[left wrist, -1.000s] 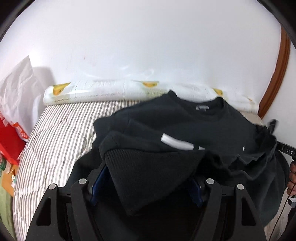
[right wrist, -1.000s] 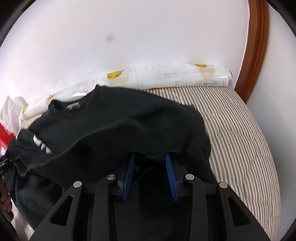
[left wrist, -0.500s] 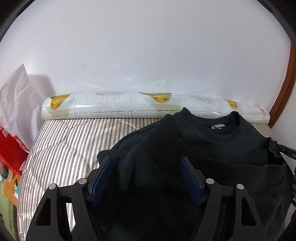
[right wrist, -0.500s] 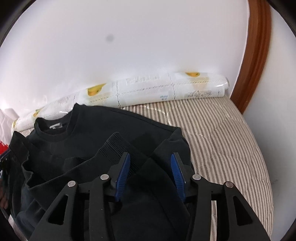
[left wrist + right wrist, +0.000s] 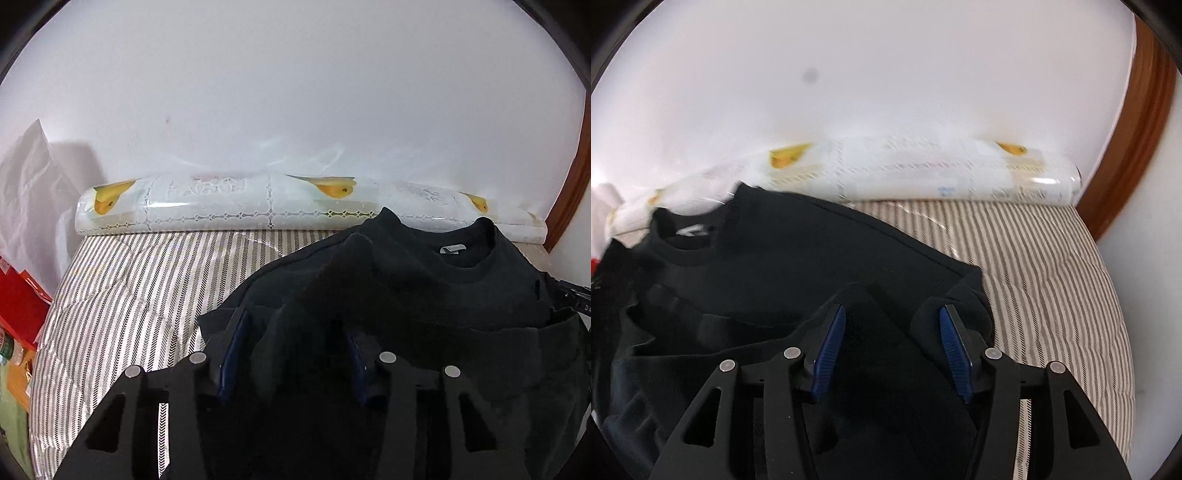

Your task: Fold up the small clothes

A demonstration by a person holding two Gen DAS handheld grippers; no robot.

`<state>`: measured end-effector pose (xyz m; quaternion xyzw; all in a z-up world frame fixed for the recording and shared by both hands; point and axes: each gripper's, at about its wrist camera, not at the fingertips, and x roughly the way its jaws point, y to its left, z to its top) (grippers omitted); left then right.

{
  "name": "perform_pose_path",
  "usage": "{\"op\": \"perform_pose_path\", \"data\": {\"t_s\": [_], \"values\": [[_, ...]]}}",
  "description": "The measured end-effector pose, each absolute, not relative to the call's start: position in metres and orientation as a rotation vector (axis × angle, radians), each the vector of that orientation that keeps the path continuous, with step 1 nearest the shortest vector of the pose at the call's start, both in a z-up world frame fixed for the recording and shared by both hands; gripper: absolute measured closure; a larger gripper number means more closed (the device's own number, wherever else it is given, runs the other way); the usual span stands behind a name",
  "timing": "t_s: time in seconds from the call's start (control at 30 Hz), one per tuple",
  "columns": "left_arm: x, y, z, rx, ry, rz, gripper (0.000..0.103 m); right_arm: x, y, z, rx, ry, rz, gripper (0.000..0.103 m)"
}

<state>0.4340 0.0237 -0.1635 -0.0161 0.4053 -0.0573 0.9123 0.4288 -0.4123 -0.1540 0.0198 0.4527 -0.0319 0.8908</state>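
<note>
Left wrist view showed left tongs (image 5: 295, 347) and right tongs (image 5: 892, 339) gaping wide over the folded-up black sweater (image 5: 424, 288); smoothing probably came next.

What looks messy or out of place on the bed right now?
The black sweatshirt is bunched: its lower part is folded up in uneven ridges rather than flat on the striped mattress. A plastic-wrapped roll lies along the wall, which is odd for a bed.

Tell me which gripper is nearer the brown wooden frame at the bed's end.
Right. The right gripper sits over the black sweater's edge on the side where the wooden frame curves close; the left gripper works the sweater's opposite side, the frame far off.
</note>
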Motion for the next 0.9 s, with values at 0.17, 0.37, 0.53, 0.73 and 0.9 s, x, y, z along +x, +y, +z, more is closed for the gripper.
{"op": "perform_pose_path", "data": {"t_s": [0.17,0.37,0.53,0.73,0.9], "values": [[0.434,0.018,-0.166,-0.004,0.845,-0.114,0.053,0.433,-0.406,-0.160,0.006,0.977,-0.032,0.047],[0.434,0.018,-0.168,-0.006,0.850,-0.117,0.053,0.419,-0.397,-0.149,-0.075,0.933,-0.031,0.052],[0.434,0.016,-0.168,0.001,0.846,-0.111,0.052,0.410,-0.388,-0.128,-0.126,0.839,0.015,0.053],[0.433,0.019,-0.166,-0.030,0.841,-0.125,0.052,0.443,-0.382,-0.166,-0.111,1.002,0.017,0.053],[0.431,0.015,-0.166,-0.013,0.826,-0.124,0.069,0.443,-0.380,-0.170,-0.109,1.000,0.039,0.086]]}}
